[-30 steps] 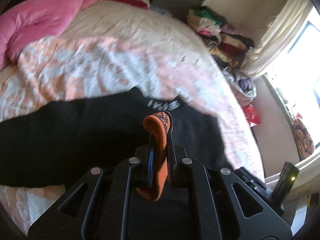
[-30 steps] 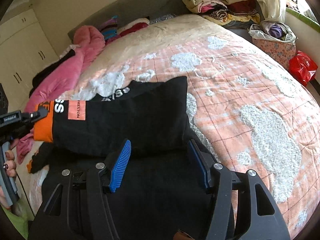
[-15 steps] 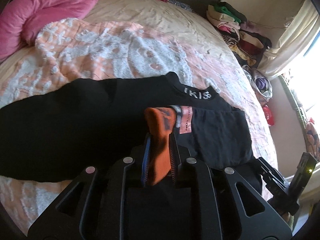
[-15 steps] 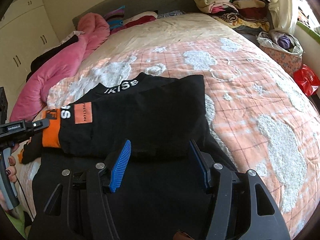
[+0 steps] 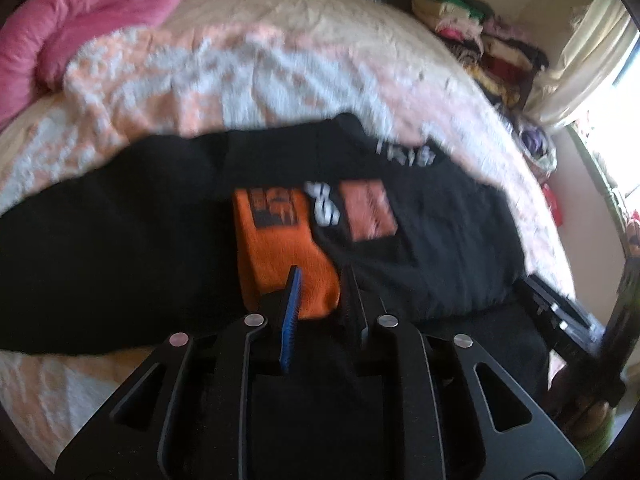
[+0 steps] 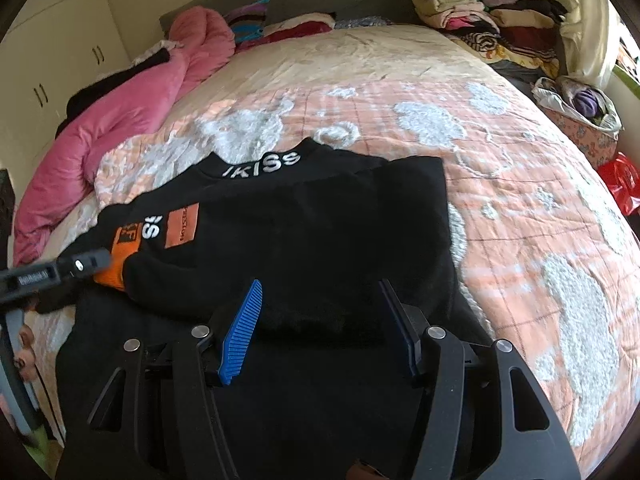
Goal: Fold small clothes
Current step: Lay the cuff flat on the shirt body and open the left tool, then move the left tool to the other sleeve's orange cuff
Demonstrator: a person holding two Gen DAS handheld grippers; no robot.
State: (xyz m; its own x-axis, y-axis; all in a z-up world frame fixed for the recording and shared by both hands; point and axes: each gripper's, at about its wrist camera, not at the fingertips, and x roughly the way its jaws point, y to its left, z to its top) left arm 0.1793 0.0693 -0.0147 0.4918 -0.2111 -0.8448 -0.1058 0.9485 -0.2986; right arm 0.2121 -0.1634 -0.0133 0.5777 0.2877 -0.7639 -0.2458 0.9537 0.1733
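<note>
On the peach quilt (image 6: 520,200), the black sweater's (image 6: 320,232) orange cuff (image 5: 280,256) sits between the left gripper's (image 5: 320,280) just-parting jaws; the right gripper (image 6: 320,292) hovers wide over its fold.

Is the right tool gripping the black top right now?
No. In the right wrist view the right tool stands open above the black top, its blue pads wide apart and pinching no fabric.

The sweater (image 6: 304,240) lies on the quilt (image 6: 500,208) at the bed's near end, a sleeve folded across its body – cuff (image 5: 280,248) leftward (right-wrist view); the clothes pile (image 6: 492,20) sits behind, far right.
</note>
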